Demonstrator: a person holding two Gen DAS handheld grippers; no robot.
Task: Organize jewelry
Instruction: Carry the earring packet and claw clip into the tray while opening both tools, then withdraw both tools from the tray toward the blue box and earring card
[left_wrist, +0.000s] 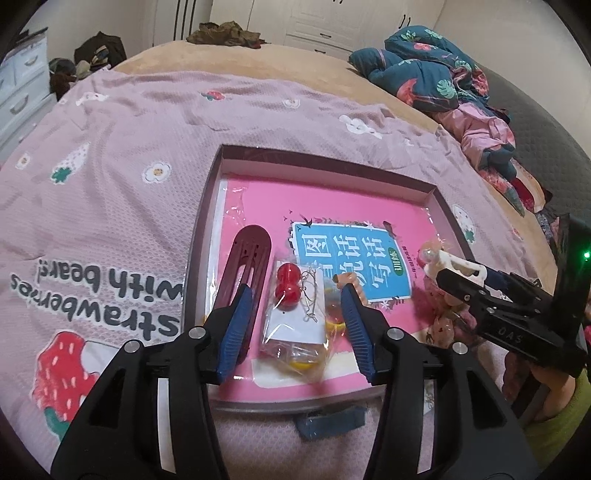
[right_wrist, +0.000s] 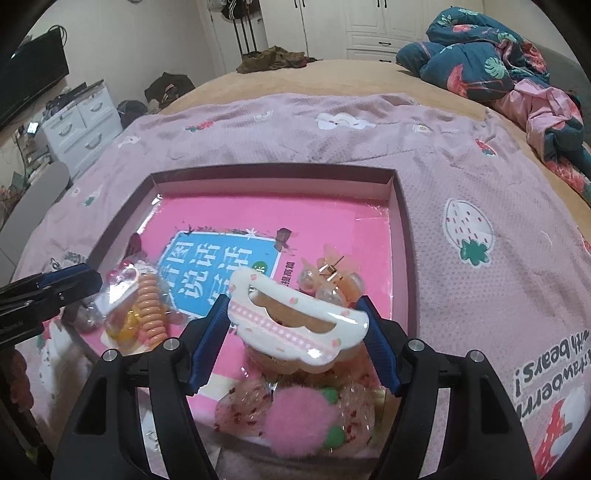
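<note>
- Inside the shallow box (right_wrist: 397, 192), the white cloud hair clip (right_wrist: 295, 321) is bracketed by the right gripper (right_wrist: 295, 328); whether the jaws grip it cannot be told.
- The bagged red-bead jewelry (left_wrist: 295, 314) is straddled, untouched, by the left gripper (left_wrist: 295, 306), jaws moderately parted.
- Slippage is risked: glossy clip, crinkly bag.

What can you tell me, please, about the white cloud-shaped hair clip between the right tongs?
The white cloud-shaped hair clip looks like glossy plastic, with scalloped edges, a long curved cut-out in its middle, a pink checked stripe and small pink dots. It lies tilted between the blue pads of the right tongs, above the pink-lined tray. Its ends reach both pads, though a firm grip cannot be confirmed. A fluffy pink pom-pom lies just below it.
</note>
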